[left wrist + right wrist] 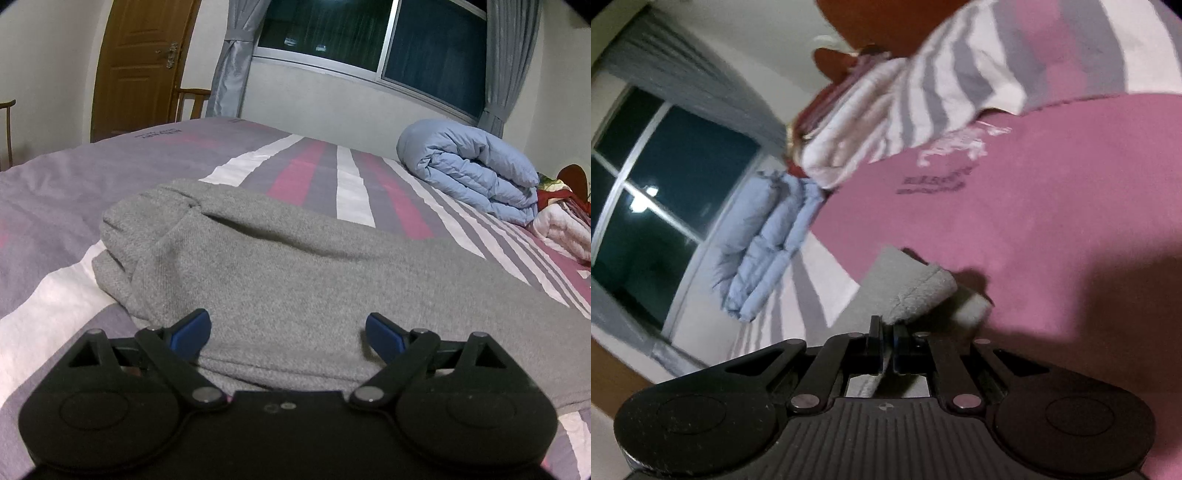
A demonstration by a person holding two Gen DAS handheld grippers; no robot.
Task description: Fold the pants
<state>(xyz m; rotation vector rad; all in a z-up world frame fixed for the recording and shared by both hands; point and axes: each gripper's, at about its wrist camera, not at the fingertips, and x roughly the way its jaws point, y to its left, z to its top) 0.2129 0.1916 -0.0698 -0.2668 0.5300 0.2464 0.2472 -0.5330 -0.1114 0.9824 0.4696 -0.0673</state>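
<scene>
Striped bed [55, 206] carries grey pants [277, 266]; left gripper [288, 332] spread wide over them; right gripper [886, 332] clenched on a hem; fabric soft, limp, probably light; grip edges.

Two close wrist views low over the bed [55, 192], right one rolled; shared blue quilt [476, 166] and window [369, 33].

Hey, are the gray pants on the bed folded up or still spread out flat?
Partly folded: the gray pants lie in doubled layers on the bed, and the right gripper pinches one edge.
</scene>
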